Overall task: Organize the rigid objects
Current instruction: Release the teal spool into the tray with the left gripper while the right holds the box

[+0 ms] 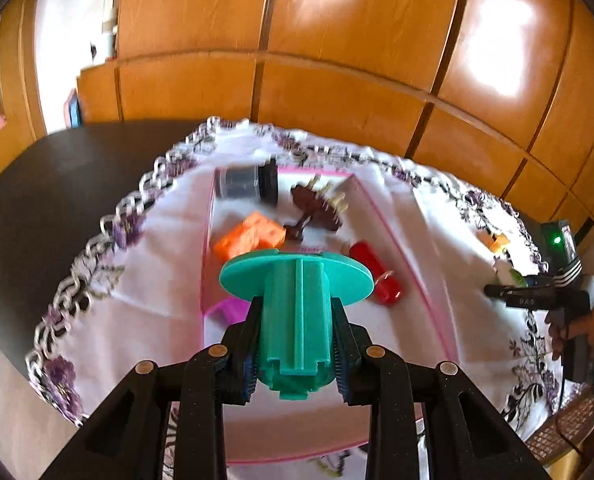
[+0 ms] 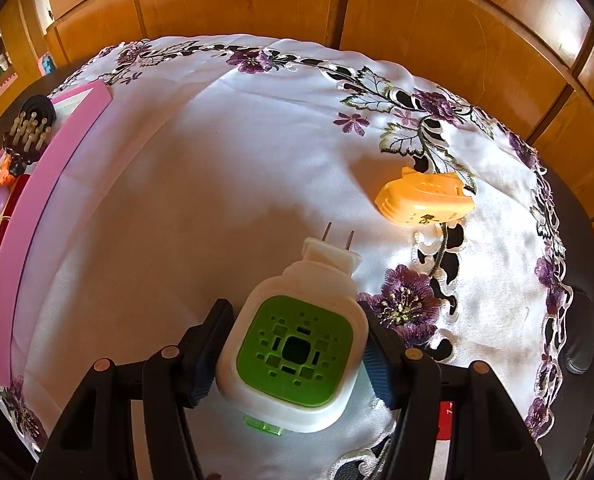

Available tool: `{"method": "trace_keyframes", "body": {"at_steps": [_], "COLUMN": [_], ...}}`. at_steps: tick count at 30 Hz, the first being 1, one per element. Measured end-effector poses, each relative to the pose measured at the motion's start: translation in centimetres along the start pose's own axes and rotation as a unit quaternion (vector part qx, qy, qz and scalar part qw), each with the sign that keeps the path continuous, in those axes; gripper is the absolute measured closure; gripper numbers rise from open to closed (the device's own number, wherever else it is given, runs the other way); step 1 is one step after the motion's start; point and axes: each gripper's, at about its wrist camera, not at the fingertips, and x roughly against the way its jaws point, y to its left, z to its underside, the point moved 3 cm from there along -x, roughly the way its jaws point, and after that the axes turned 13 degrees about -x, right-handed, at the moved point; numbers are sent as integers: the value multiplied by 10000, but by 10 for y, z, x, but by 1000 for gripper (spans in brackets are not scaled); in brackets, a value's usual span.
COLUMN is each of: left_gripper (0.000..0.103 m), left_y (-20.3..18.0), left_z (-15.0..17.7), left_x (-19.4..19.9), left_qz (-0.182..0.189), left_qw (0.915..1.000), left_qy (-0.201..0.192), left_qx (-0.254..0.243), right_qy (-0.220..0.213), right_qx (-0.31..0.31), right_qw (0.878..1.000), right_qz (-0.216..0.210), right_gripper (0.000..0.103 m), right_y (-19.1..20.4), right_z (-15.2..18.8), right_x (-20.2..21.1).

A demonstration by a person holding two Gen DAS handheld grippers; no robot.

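Surface: dark bench [image 1: 57, 184] under a white cloth [image 2: 201, 168] with purple embroidered flowers and a lace edge; orange-brown wooden cabinet panels [image 1: 337, 40] fill the upper frame in both views.

Left gripper [image 1: 297, 354]: jaws clamped on the shaft of a teal flanged plastic piece [image 1: 295, 300], held above the near end of the pink tray [image 1: 401, 236] at frame centre. In the tray: grey jar with black lid [image 1: 247, 184], brown hairbrush [image 1: 317, 210], orange block [image 1: 253, 238], red cylinder [image 1: 375, 272].

Right gripper [image 2: 293, 356]: jaws narrow, a pad against each side of a white plug-in diffuser with green face [image 2: 295, 350], prongs pointing up-frame, low over the cloth at lower centre.

Orange plug-in device [image 2: 425, 200] lies at centre right, near the lace edge. Bare cloth spans between the tray wall at left and the diffuser
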Motion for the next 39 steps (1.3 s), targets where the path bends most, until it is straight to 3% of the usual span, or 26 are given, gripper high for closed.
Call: {"method": "trace_keyframes", "body": {"at_steps": [5,11,20,23,30,39], "left_gripper": [73,67,63,57,56,56], "left_y": [-12,-3,1,1,0,1], "left_z": [9,22,10,5,-6,-5], "left_x": [-18,-33,-15,-9,8,11], "left_qz": [-3,21,-163,-312,-476,-530], "left_qw": [9990,9983,9995,9992,9985,9985], "left_qy": [195,534,207,146,-73,-64], "left_qx": [-402,-243,-191,-207,-255,-149], "right_qy": [4,7,2,0,-13,-31], "right_qx": [-2,-3,-3,0,9,1], "right_qw": [10000,10000,10000,10000,10000,10000], "right_qz": [-9,-14,-10,-9,4,17], "right_gripper": [41,41,41,41,41,41], "right_y": [0,0,0,0,1,1], "right_z": [0,0,0,0,0,1], "right_x": [0,0,0,0,0,0]}}
